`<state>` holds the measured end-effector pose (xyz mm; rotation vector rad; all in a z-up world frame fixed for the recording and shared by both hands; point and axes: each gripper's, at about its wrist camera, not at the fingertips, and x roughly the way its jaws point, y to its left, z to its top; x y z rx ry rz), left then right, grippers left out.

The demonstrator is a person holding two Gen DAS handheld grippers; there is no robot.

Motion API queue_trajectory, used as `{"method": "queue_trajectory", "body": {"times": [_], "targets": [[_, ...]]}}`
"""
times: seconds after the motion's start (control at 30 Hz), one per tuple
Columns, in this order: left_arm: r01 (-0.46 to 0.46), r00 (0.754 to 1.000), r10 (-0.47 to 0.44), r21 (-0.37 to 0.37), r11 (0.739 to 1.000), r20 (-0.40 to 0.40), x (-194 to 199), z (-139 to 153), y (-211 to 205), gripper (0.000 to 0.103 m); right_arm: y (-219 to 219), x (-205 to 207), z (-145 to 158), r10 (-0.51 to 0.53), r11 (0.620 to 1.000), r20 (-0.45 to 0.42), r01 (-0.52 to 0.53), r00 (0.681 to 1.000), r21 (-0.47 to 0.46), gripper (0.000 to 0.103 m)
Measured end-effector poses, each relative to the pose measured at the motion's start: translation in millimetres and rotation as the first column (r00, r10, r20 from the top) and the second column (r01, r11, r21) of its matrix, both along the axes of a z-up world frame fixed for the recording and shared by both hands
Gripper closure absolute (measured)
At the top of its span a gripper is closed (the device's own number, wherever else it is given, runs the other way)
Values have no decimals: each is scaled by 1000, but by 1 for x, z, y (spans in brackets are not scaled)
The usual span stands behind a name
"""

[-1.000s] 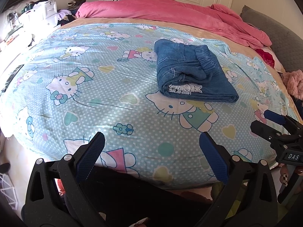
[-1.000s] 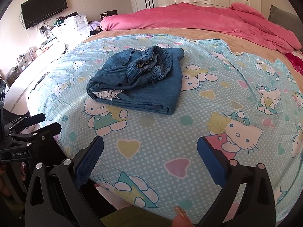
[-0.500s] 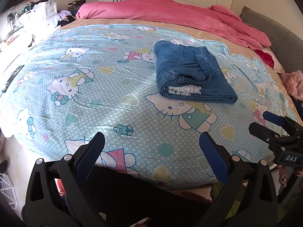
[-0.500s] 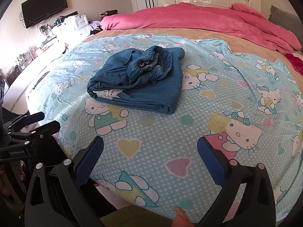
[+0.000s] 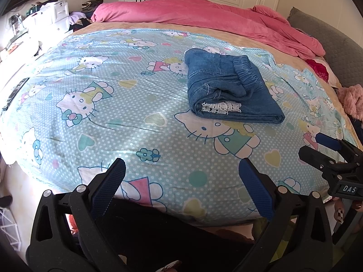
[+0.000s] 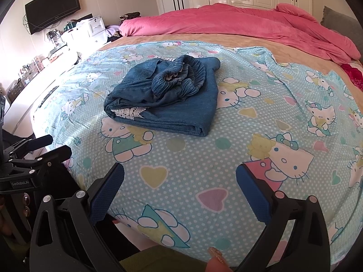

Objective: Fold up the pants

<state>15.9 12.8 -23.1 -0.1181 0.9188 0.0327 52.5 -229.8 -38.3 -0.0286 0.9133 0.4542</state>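
1. Left wrist view: my left tool (image 5: 181, 174) hangs at the near edge of the bed, both blue pads spread wide with nothing between them.
2. Ahead of it and a little to the right, well apart from the pads, lie the pants (image 5: 229, 88), a folded blue denim bundle on the cartoon-cat sheet (image 5: 113, 104). A strip of white lace shows at the bundle's near end, and the gathered waistband sits on top.
3. Far to the right of this tool I see my right tool (image 5: 326, 149), side on at the frame's edge, its two fingers a little apart and empty.
4. Beyond the pants, a pink duvet (image 5: 204, 15) is heaped across the far side of the bed.
5. Right wrist view: my right tool (image 6: 180, 179) is also wide open and empty, hovering over the sheet's near edge.
6. The pants (image 6: 172, 99) lie ahead and slightly left of this tool, well clear of its pads, with the crumpled waistband uppermost and the lace at the near left corner.
7. To the left, low in the frame, my left tool (image 6: 48, 147) shows in profile, its fingers parted.
8. A fingertip with a glittery nail (image 6: 215, 258) pokes in at the bottom edge, between the right tool's arms.
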Motion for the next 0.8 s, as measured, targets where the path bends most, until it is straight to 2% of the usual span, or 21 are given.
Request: {"method": "queue_trajectory", "body": {"times": [0.8], "targets": [[-4,1000,4,-1,1000,-7,-2,2,1,9,-3,1,3,-18,1000,4,18,1000,-3,4]]}}
